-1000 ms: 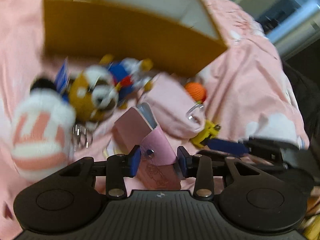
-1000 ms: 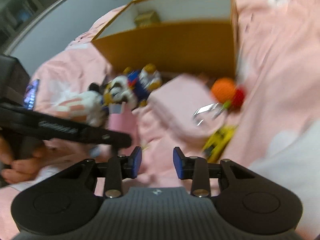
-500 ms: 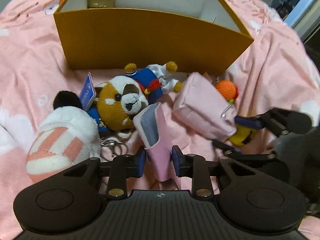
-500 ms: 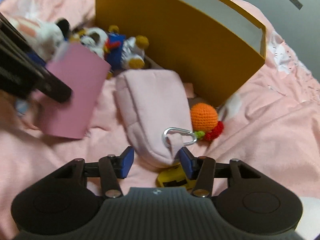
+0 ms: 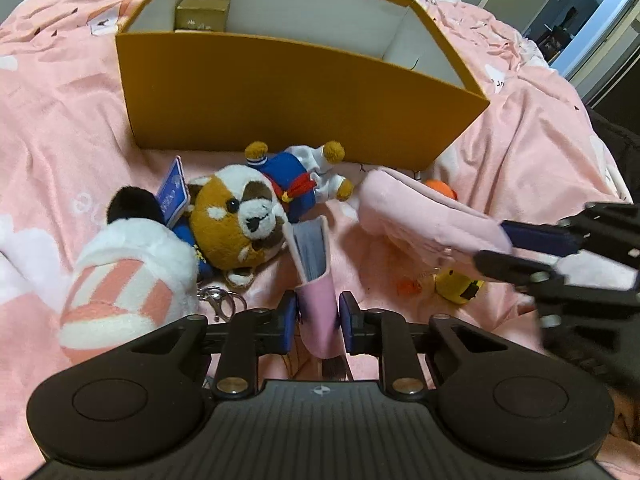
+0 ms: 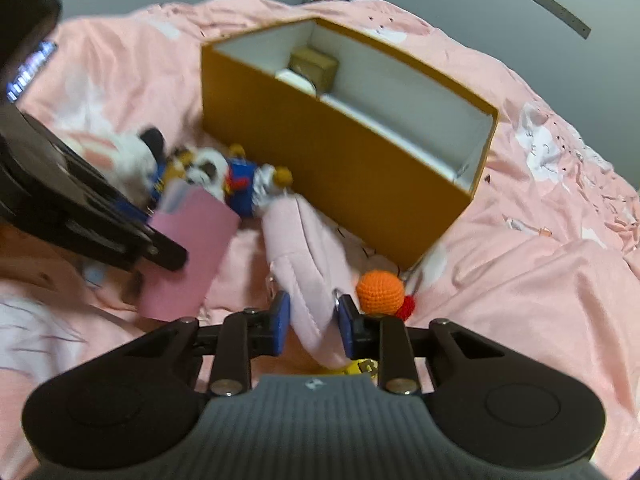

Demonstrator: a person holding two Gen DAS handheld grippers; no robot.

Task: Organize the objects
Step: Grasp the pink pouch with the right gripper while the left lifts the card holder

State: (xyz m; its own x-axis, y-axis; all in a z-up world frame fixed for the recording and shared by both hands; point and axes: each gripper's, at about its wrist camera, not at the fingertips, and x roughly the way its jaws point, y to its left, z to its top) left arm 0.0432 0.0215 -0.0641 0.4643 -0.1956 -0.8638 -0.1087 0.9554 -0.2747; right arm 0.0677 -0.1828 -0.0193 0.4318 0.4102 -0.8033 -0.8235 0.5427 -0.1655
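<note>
The bed sheet [image 5: 60, 120] is soft pink cloth, creased. The box [image 5: 280, 92] looks like matt card, mustard outside, white inside. The plush dog [image 5: 240, 220] is fuzzy pile; the pouch [image 6: 304, 240] is soft fleecy fabric. The orange ball [image 6: 380, 292] is crocheted yarn. The keyring clasp [image 5: 220, 300] is shiny metal.

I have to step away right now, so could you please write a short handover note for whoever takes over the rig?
Left tool: shut on the pink case, open end up.
Right tool: its jaws have just been closing; shut on the pink pouch.
Box on the bedspread: holds only a small gold box and something white beside it.
Still lying in front of the box: bear plush, striped plush, orange ball, yellow toy.
Left: case and pouch into the box, then probably the rest.
</note>
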